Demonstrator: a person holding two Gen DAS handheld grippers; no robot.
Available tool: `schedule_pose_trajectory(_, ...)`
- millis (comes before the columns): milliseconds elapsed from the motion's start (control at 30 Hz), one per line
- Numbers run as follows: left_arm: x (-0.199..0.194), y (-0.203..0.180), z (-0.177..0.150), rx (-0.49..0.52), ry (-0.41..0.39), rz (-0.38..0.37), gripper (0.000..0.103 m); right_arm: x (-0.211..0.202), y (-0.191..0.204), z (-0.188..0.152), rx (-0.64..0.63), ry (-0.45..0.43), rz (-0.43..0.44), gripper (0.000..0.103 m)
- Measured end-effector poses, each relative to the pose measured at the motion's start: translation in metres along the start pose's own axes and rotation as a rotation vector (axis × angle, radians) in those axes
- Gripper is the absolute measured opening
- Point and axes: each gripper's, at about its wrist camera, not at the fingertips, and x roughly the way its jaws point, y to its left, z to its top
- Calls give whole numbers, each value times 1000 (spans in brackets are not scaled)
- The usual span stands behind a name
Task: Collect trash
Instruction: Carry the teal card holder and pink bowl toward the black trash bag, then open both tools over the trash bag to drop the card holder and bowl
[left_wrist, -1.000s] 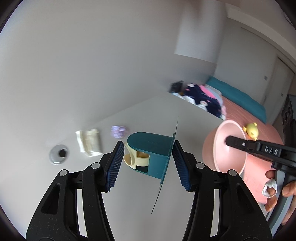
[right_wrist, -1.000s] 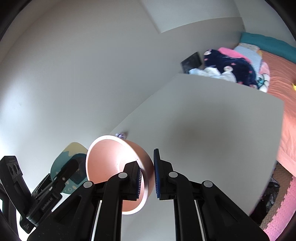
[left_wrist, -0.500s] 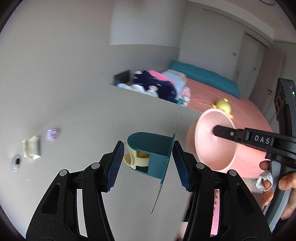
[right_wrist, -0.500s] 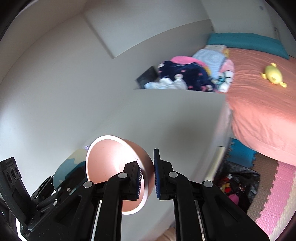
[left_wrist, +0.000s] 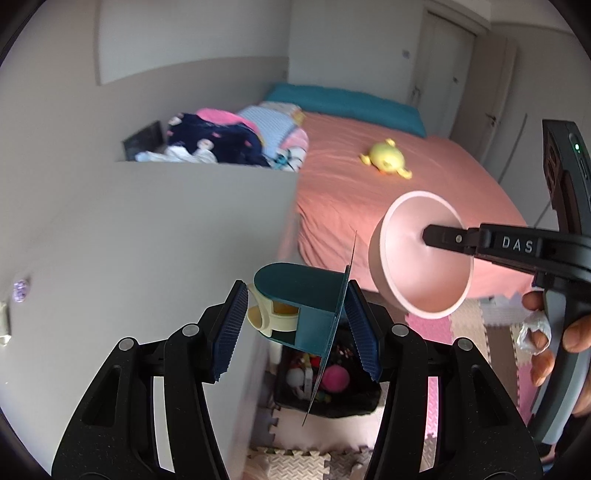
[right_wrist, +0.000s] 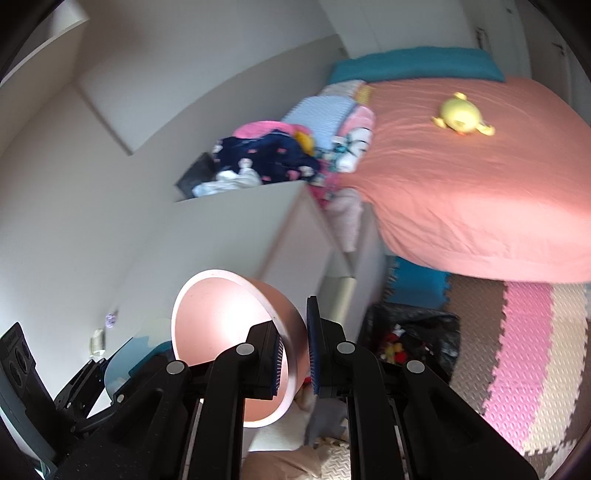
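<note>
While left jaws pinch a teal packet (left_wrist: 314, 299), right jaws pinch an empty pink bowl (right_wrist: 225, 332), toy-filled black bin (right_wrist: 417, 339) below.

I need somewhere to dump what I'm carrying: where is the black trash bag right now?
The black trash bag sits on the foam floor mat, at the foot of the white desk, beside the bed.
</note>
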Motion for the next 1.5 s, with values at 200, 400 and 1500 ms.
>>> schedule_pose_trajectory(200,30,-24,-5,41,64,-21,53,13,-39,-2,58,30,-60,13)
schedule_pose_trajectory(400,58,-43,-10,62,136,-35,54,28,-59,-5,87,56,-100,13)
schedule_pose_trajectory(1500,30,32,-26,-38,113,74,97,43,-12,-17,117,30,-98,101)
